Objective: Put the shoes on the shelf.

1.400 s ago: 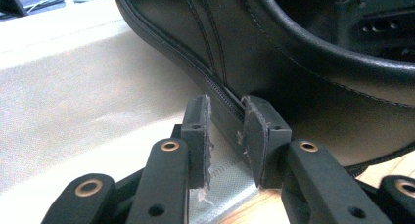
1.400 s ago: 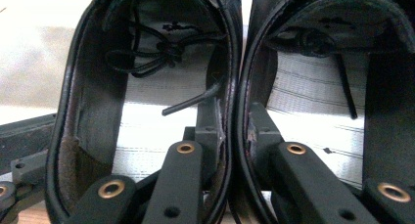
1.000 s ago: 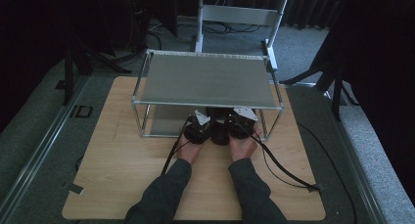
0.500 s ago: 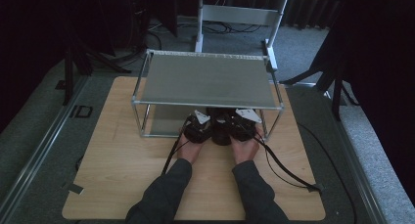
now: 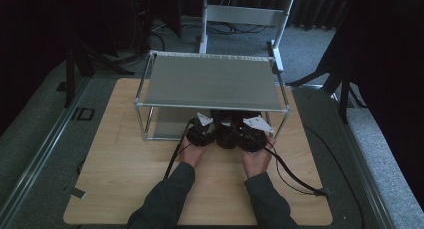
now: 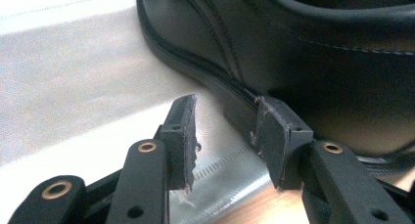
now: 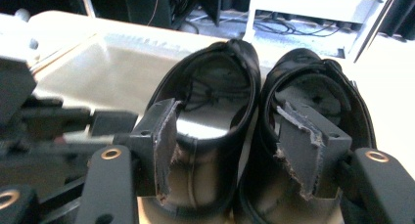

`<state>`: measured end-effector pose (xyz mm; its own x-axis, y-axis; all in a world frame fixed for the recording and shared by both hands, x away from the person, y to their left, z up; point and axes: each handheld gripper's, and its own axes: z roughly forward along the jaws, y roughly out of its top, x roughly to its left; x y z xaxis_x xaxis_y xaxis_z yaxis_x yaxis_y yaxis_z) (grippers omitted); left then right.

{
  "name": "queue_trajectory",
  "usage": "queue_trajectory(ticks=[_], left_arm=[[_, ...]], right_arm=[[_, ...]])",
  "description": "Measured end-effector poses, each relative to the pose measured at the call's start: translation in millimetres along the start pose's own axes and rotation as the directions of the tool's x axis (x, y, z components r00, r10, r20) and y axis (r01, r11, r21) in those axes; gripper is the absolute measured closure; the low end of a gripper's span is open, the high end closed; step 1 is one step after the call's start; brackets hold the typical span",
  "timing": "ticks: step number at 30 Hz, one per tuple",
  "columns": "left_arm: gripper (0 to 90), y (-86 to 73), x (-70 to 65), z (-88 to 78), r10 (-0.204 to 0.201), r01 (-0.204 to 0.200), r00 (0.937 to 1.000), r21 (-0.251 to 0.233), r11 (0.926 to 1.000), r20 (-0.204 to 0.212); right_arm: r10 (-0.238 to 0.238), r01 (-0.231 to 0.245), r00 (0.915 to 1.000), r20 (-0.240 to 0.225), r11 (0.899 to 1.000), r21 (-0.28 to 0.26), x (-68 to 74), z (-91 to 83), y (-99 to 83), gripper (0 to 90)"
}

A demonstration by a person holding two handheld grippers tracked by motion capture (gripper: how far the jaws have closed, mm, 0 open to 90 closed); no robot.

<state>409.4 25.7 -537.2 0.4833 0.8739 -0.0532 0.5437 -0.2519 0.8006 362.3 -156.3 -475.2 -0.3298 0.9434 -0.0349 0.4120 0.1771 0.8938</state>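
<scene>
Both grippers, left (image 5: 202, 131) and right (image 5: 250, 134), have just been opening (jaws spread, gripping nothing) at the heels of two black shoes (image 7: 259, 131) on the rack's (image 5: 212, 106) lower shelf, toes pointing away; hands low, level.

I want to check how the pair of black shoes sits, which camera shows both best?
The right gripper view: both black shoes side by side, openings visible. The left gripper view shows one shoe's side and sole; the high view shows just their heels under the shelf.
</scene>
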Motion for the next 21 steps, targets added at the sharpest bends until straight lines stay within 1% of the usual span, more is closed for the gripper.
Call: queue_trajectory(ticks=[4,7,9,11,13,14,16,17,19,21], left_arm=[[57.1,-1.4,-0.3,-7.5,-0.011,0.011,0.9997,-0.007,0.9999,0.023],[56.1,-3.5,-0.4,-12.4,-0.014,0.014,0.9994,-0.008,0.9999,0.033],[55.6,-4.7,-0.3,-14.9,-0.011,0.011,0.9992,0.002,0.9999,0.038],[54.6,-6.0,-0.3,-17.4,-0.003,0.003,0.999,0.003,1.0,0.044],[54.2,-7.3,0.1,-20.0,0.004,-0.004,0.9987,0.009,0.9999,0.05],[54.1,-8.2,0.3,-21.1,0.002,-0.002,0.9987,0.01,1.0,0.05],[53.7,-9.8,1.6,-22.7,0.004,-0.004,0.9987,0.014,0.9999,0.051],[53.5,-10.7,2.4,-23.3,0.001,-0.002,0.9987,0.015,0.9999,0.052],[53.3,-12.5,3.3,-24.9,0.001,-0.002,0.9986,0.021,0.9998,0.052],[53.2,-14.6,3.5,-26.7,0.001,-0.002,0.9985,0.021,0.9998,0.054]], right_arm=[[-0.05,0.05,0.9987,0.002,0.999,0.019,0.5,-14.7,-1.2,37.9],[-0.085,0.085,0.9964,-0.008,0.995,0.054,-0.4,-25.6,-3.8,37.2],[-0.091,0.092,0.9956,-0.022,0.992,0.09,-4.0,-29.9,-7.7,36.9],[-0.089,0.09,0.9959,-0.02,0.987,0.135,-9.9,-32.0,-13.0,36.7],[-0.076,0.079,0.9968,-0.026,0.982,0.172,-17.5,-32.7,-19.3,36.8],[-0.076,0.08,0.9968,-0.026,0.977,0.2,-21.0,-32.4,-22.4,36.7],[-0.072,0.082,0.9963,-0.047,0.957,0.277,-27.6,-29.2,-29.0,35.3],[-0.067,0.081,0.9962,-0.056,0.95,0.301,-30.9,-27.6,-32.7,35.3],[-0.061,0.076,0.9966,-0.055,0.94,0.334,-36.0,-24.9,-39.8,35.3],[-0.057,0.073,0.9969,-0.055,0.935,0.348,-39.8,-23.9,-44.6,35.6]])
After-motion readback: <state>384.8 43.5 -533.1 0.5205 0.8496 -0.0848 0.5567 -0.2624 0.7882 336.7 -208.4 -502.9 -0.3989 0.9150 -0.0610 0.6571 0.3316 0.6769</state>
